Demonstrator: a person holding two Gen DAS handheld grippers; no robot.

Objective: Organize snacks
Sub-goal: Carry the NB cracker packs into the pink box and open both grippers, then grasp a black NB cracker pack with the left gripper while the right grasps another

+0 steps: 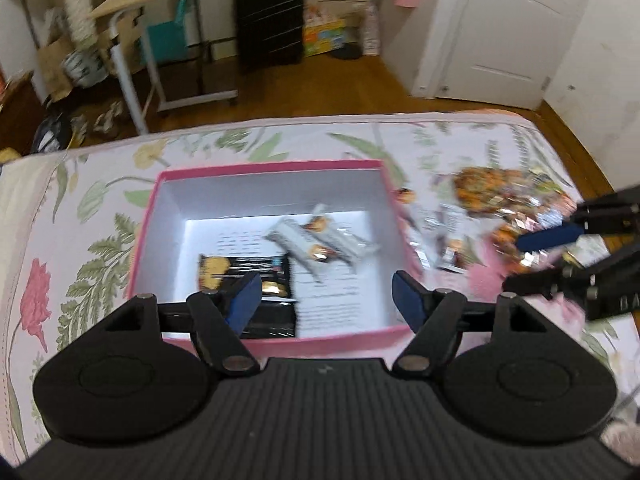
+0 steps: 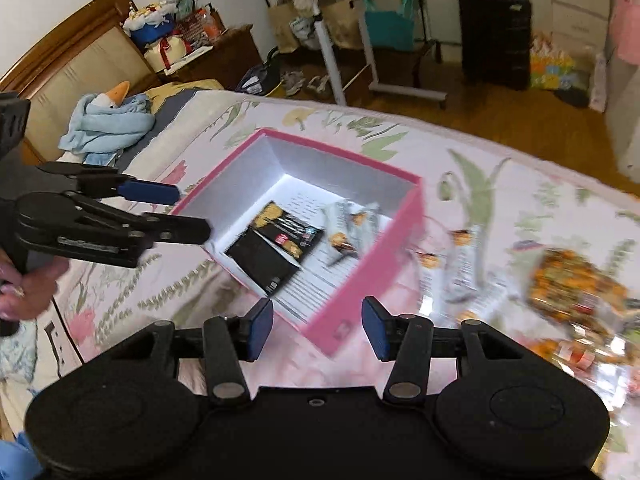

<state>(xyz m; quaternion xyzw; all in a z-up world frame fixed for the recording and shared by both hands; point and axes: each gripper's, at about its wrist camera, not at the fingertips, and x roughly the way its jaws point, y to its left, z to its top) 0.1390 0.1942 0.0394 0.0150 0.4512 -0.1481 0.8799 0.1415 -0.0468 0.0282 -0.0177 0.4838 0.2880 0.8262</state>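
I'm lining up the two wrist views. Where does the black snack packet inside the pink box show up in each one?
Left wrist view: black snack packet lies low and left of centre, partly behind the left gripper.
Right wrist view: it sits near the centre, above the right gripper.
Shared landmark: the pink box around it.

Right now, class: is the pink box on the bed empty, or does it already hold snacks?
Not empty. The lidless pink box holds a black snack packet and silver wrapped bars; much of its printed white floor still shows.
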